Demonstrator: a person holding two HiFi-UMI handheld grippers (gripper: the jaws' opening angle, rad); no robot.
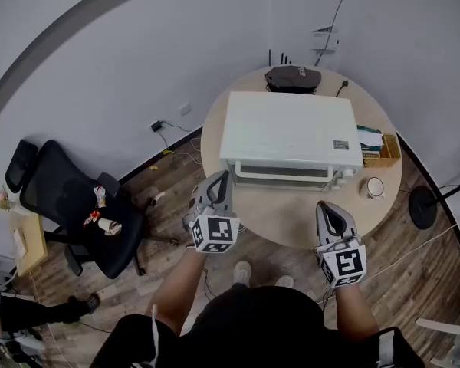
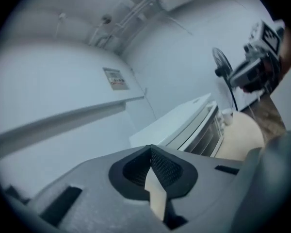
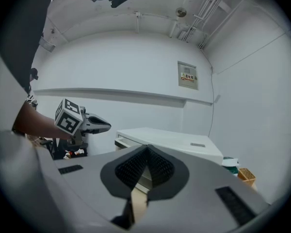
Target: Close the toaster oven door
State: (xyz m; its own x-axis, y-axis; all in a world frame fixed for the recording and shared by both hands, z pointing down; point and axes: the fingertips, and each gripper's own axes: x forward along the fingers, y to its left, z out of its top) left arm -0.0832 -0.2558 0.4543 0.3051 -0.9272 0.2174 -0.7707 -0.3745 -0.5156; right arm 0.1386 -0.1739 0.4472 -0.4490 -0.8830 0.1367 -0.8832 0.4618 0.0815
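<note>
A white toaster oven stands on the round wooden table, its front facing me. Its door stands upright against the front, with the handle bar along the lower edge. My left gripper hovers by the oven's front left corner, jaws shut with nothing between them. Over the table's near edge, my right gripper is held short of the oven, jaws together and empty. The left gripper view shows the oven ahead beyond the shut left gripper. The right gripper view looks past the right gripper at the oven.
A white mug sits right of the oven, and a small basket with papers behind it. A black round device lies at the table's back. A black office chair stands to the left on the wood floor, a fan base to the right.
</note>
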